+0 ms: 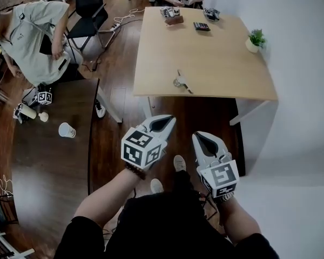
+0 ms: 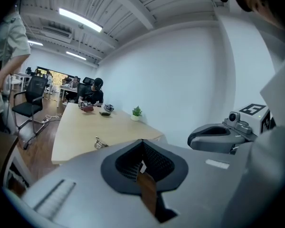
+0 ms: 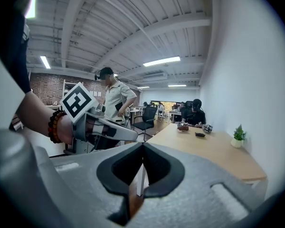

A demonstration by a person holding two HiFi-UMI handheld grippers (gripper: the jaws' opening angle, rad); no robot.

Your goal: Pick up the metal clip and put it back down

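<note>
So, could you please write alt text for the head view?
From above, a person holds the left hand-held gripper and right hand-held gripper, both shut and empty, over a dark floor short of a wooden table. A metal clip lies near its front edge; a potted plant stands at its right.

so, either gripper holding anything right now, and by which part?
Nothing held. Left gripper and right gripper are both shut and empty; the metal clip lies on the table.

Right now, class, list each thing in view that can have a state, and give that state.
left hand-held gripper: shut, empty
right hand-held gripper: shut, empty
metal clip: lying on the table, not held
potted plant: upright
</note>
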